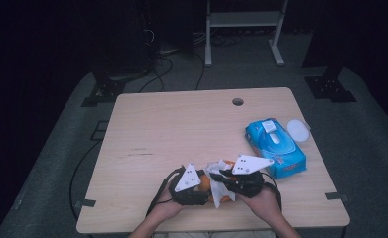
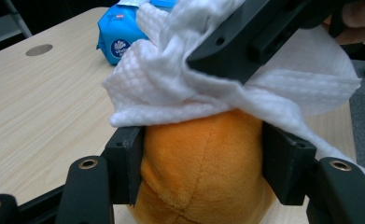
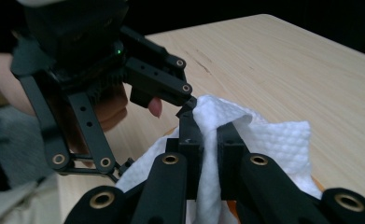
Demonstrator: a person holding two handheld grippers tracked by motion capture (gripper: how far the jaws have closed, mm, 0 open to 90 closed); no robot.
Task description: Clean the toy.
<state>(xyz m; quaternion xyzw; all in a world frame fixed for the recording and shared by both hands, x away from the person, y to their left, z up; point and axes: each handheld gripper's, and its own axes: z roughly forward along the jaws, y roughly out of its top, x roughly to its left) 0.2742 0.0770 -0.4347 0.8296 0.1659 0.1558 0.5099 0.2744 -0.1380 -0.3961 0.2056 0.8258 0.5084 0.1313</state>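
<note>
With the left gripper point(image 2: 203, 172) clamped on the soft orange plush toy point(image 2: 203, 168) and the right gripper point(image 3: 210, 140) pinching the white textured wipe point(image 3: 264, 135), a hard rub could tear the wipe or twist the toy loose.

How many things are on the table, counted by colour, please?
White: 2, the wipe and the round lid
Blue: 1, the wipes pack
Orange: 1, the plush toy
Total: 4

White textured wipe point(image 2: 180, 88) draped over orange plush toy point(image 2: 203, 172) near table's front edge.
</note>
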